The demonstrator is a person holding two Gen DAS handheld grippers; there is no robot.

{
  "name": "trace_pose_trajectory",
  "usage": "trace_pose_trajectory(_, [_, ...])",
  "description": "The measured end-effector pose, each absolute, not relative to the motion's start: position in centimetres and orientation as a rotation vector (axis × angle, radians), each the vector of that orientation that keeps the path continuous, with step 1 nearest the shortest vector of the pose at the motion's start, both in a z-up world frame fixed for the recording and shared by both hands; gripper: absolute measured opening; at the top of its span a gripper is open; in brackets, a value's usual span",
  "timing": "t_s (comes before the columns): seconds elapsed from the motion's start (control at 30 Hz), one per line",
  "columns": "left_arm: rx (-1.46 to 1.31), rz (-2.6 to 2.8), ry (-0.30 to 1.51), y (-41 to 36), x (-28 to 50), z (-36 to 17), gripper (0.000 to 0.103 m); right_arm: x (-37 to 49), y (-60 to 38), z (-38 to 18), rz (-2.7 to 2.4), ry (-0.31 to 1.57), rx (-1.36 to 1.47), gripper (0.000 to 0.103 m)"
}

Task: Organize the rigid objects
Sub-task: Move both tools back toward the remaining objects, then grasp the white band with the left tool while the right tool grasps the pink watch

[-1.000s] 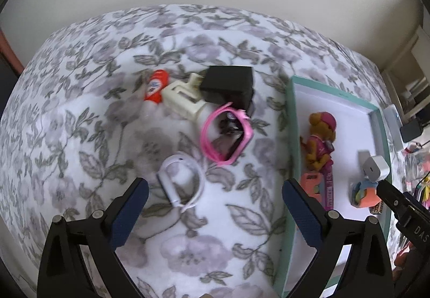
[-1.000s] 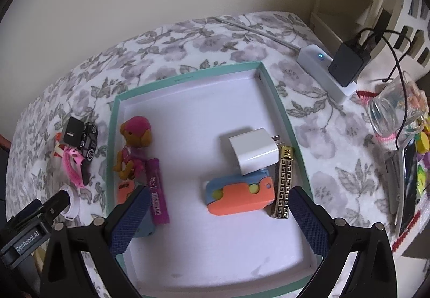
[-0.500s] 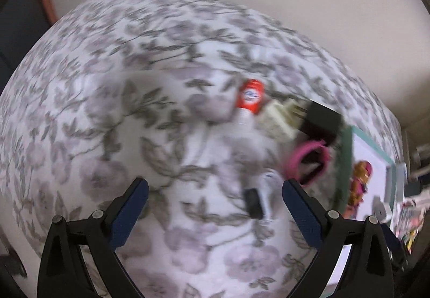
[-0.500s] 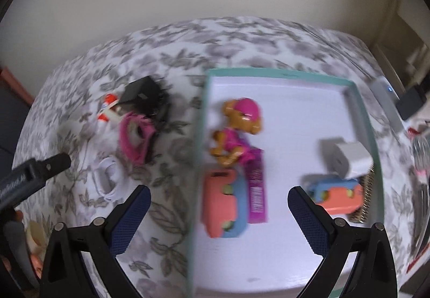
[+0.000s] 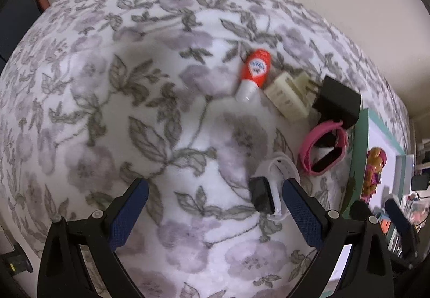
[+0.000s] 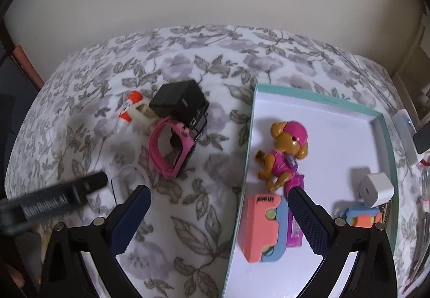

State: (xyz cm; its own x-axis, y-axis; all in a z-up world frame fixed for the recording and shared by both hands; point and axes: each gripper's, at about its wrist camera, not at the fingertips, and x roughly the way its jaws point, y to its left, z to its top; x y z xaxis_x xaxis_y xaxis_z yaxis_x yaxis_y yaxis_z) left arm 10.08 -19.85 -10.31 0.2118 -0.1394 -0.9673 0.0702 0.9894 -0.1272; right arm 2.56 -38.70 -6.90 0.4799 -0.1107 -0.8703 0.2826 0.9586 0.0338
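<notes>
We are swinging our left gripper (image 5: 215,213), fingers apart, back toward the white watch (image 5: 271,187), while our right gripper (image 6: 219,213), also open, is drifting off the tray (image 6: 317,104).

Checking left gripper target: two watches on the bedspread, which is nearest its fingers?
The white-strapped watch, lying just inside the left gripper's right fingertip. The pink watch sits farther off, by the black charger.
</notes>
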Motion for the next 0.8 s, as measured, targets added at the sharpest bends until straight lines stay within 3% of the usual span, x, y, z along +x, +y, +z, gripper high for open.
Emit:
trace_pose_trajectory(0.47, [0.052, -0.167, 1.383, -22.6, 9.4, -11.6, 0.098, 4.9, -39.2, -6.4, -0.214, 0.993, 0.237, 0.103])
trace_pose_trajectory(0.8, [0.061, -0.198, 1.43, -24.2, 9.3, -12.6, 0.06, 6.7, -37.7, -7.9, -0.165, 1.013, 0.237, 0.102])
